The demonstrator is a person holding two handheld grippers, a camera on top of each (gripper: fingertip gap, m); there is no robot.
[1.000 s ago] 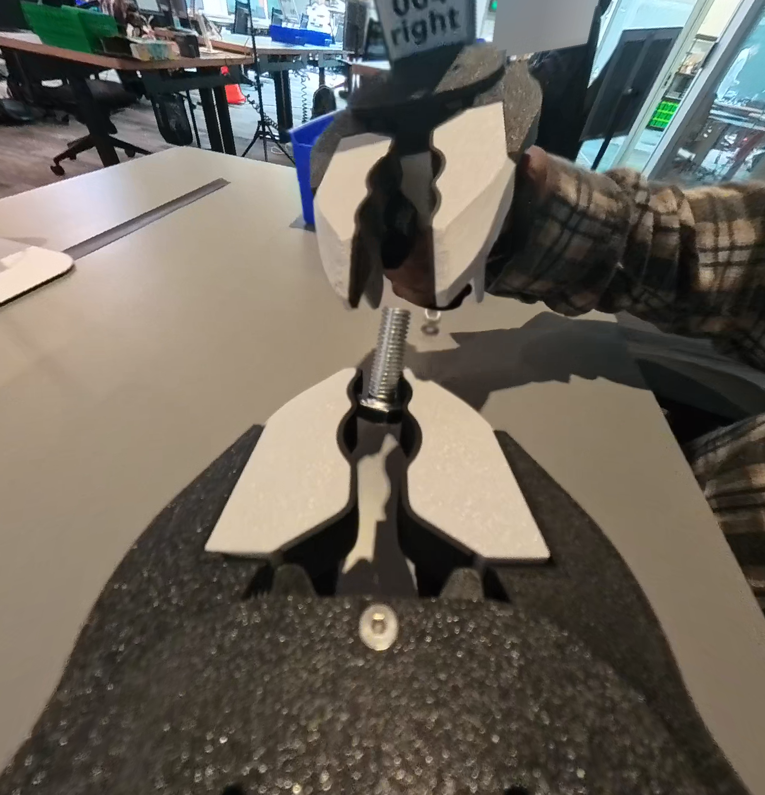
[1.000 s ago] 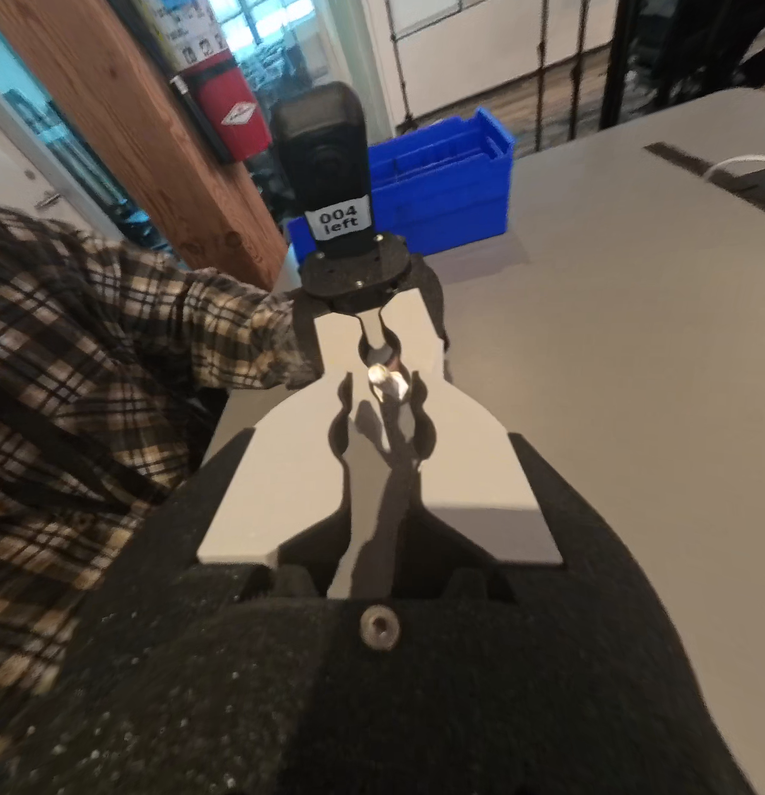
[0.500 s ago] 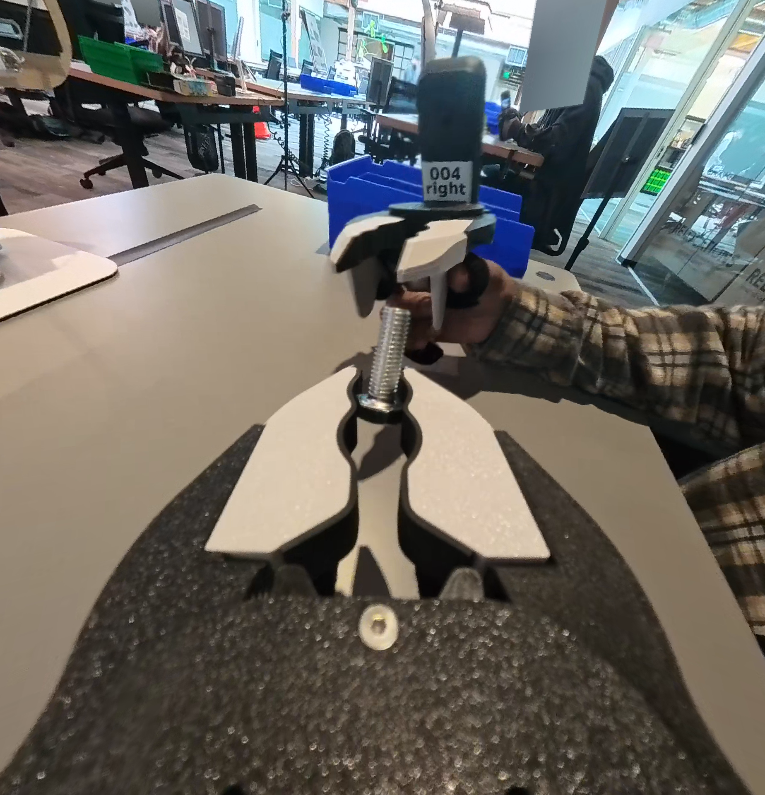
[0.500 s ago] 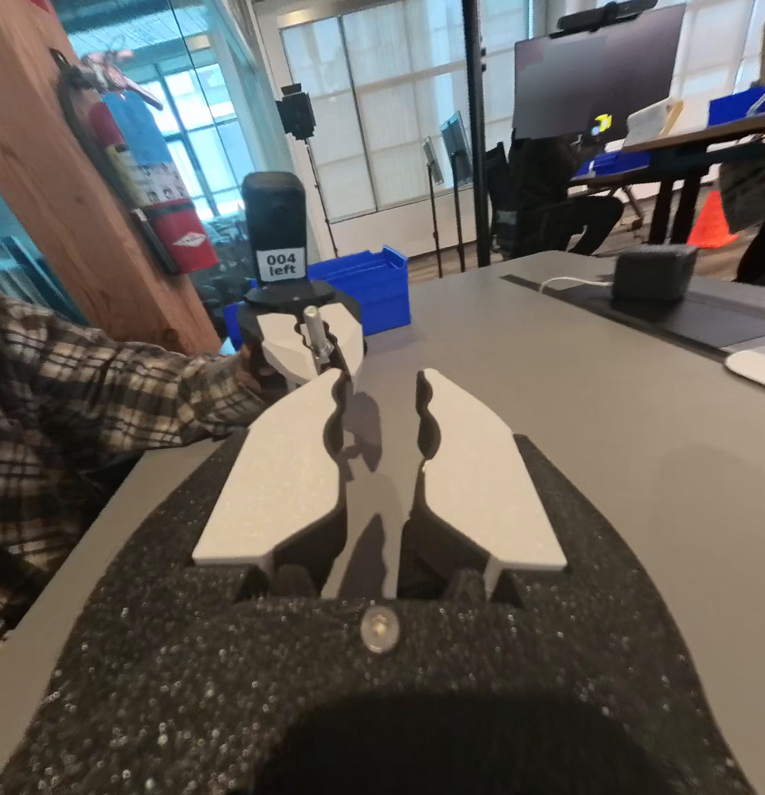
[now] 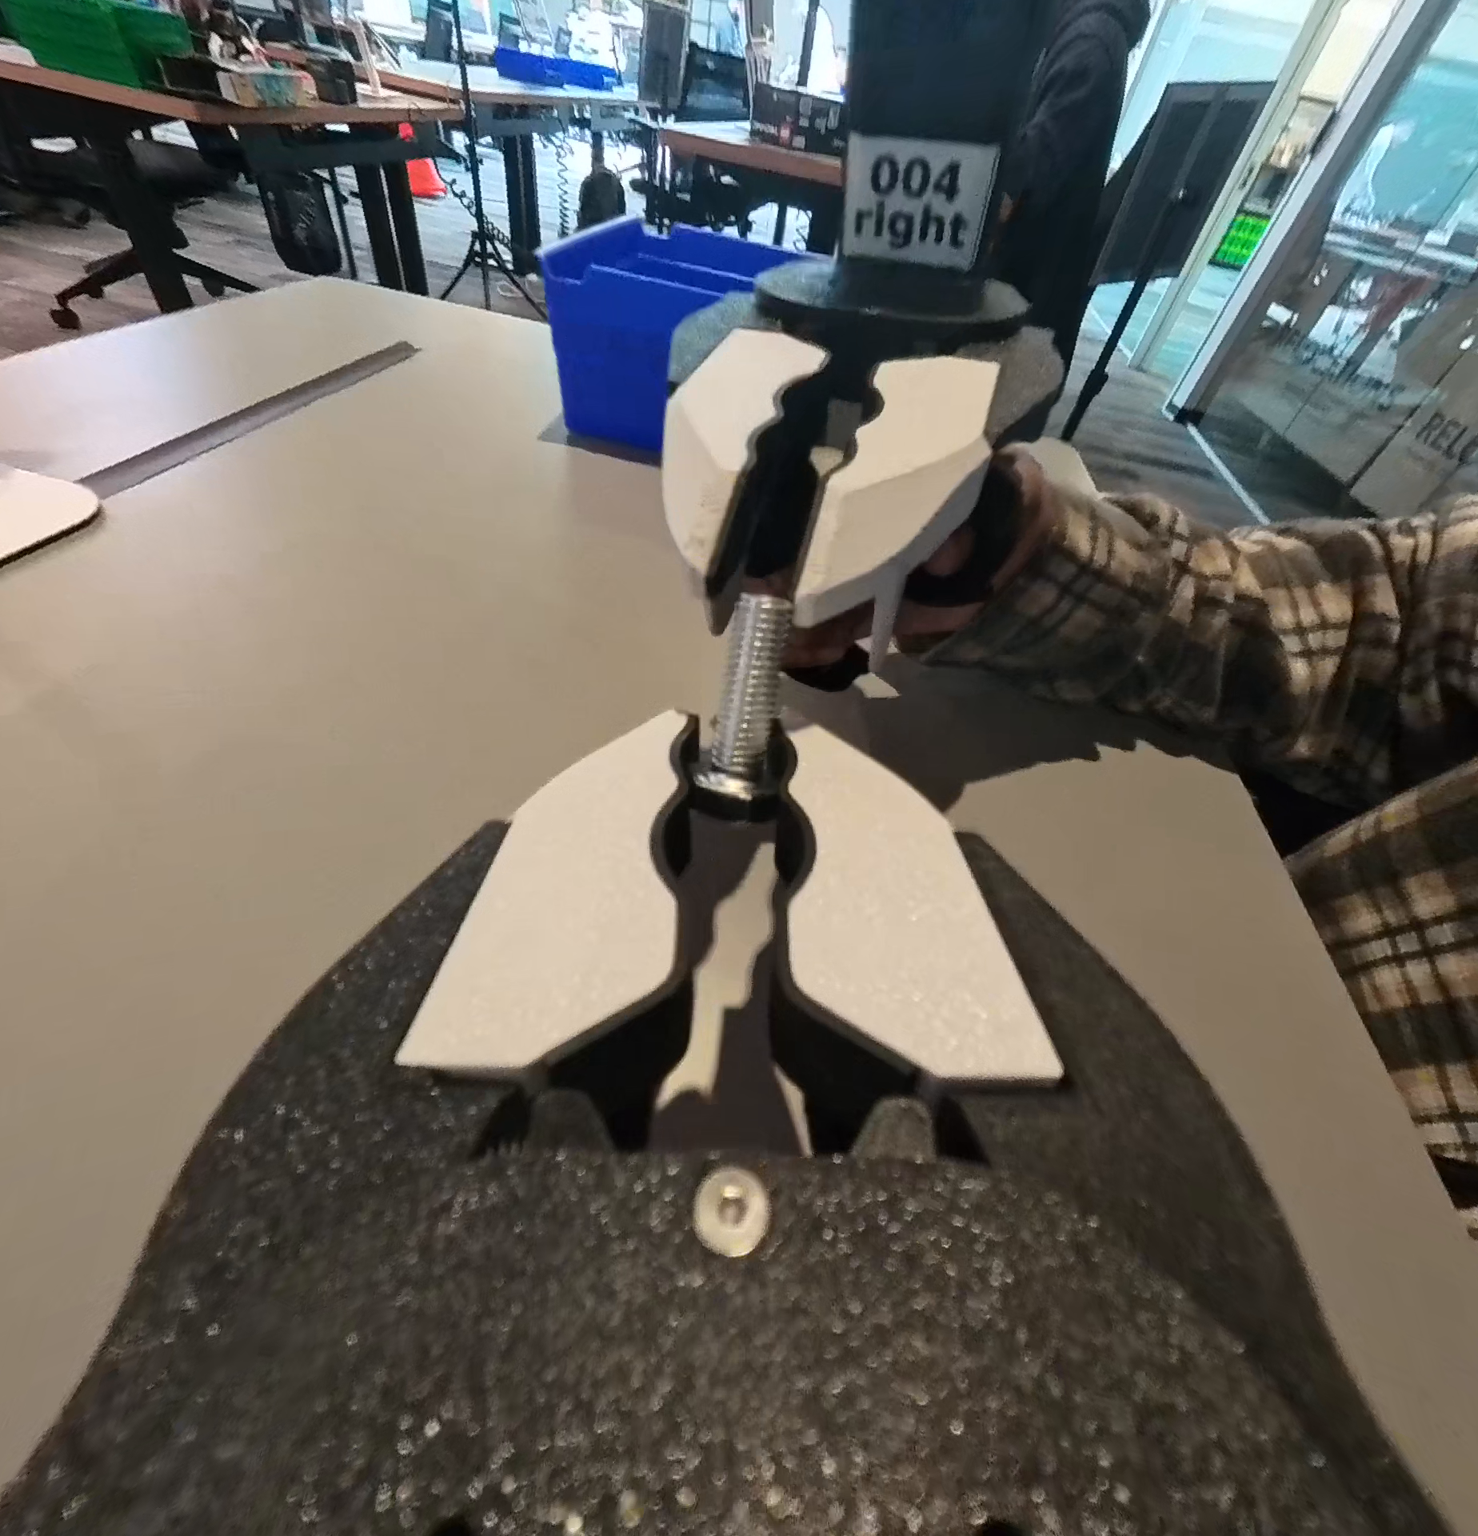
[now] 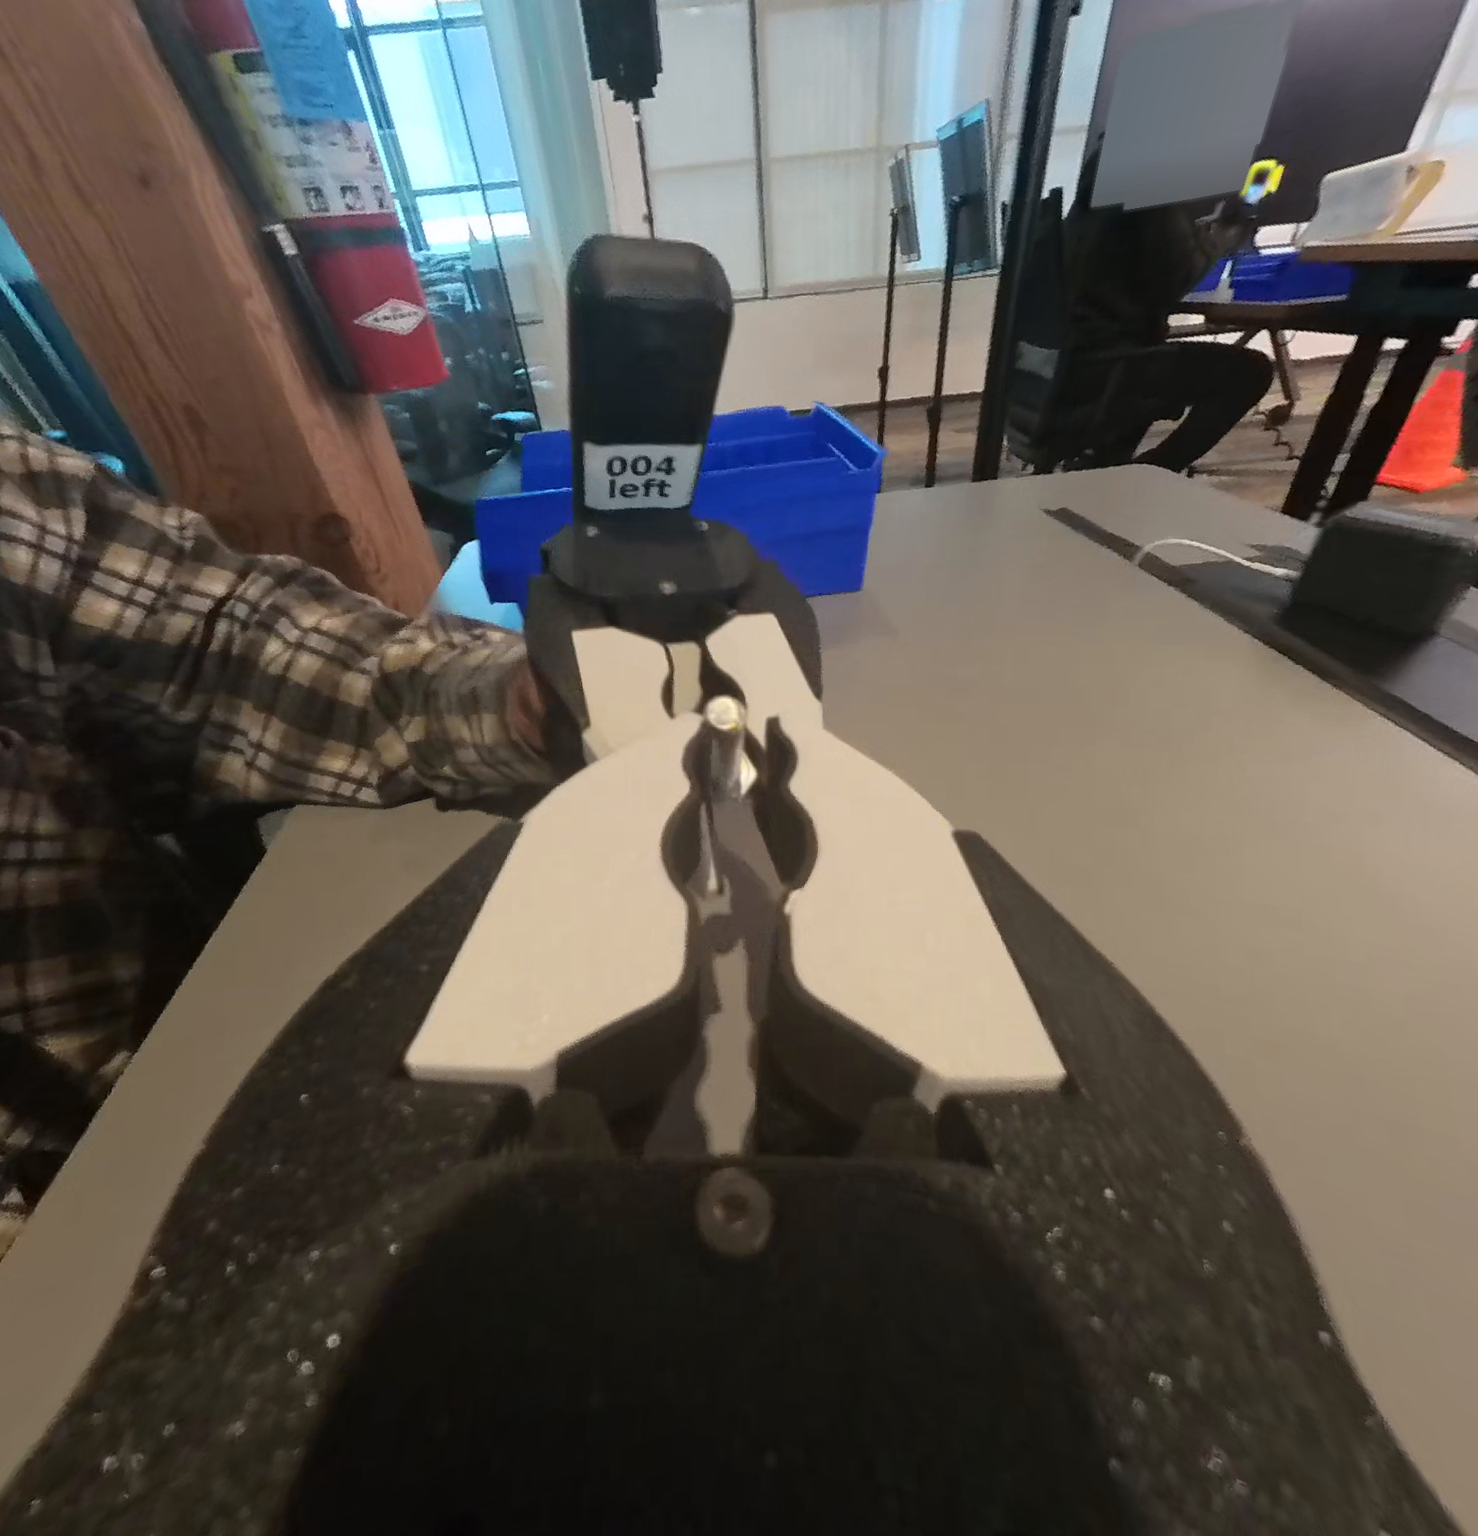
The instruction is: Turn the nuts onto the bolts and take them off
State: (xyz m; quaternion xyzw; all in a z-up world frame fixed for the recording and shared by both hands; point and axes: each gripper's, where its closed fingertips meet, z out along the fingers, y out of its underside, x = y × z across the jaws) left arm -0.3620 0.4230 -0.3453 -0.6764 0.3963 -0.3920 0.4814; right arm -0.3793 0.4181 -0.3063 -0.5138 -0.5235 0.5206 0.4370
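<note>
A silver threaded bolt (image 5: 748,673) stands upright above the grey table (image 5: 304,623). My left gripper (image 5: 736,748) is shut on its hex head at the bottom. My right gripper (image 5: 761,598) comes down from above, and its white fingers are closed around the bolt's upper end. In the right wrist view the bolt (image 6: 723,748) runs up the narrow gap of my right gripper (image 6: 727,748), with its tip showing. The left gripper (image 6: 686,681) faces it just behind. No nut shows; the fingers hide that part of the thread.
A blue bin (image 5: 611,357) stands on the table behind the grippers, also in the right wrist view (image 6: 802,499). A black box (image 6: 1384,573) with a white cable sits at the right. A white pad (image 5: 21,515) lies far left. Plaid sleeves (image 5: 1218,615) reach in over the table's near edge. Less than 4 cm separates the two grippers' tips.
Half a second ago my right gripper was open and drawn back from the bolt. It has come back over the bolt's top and closed. The left gripper still holds the bolt head.
</note>
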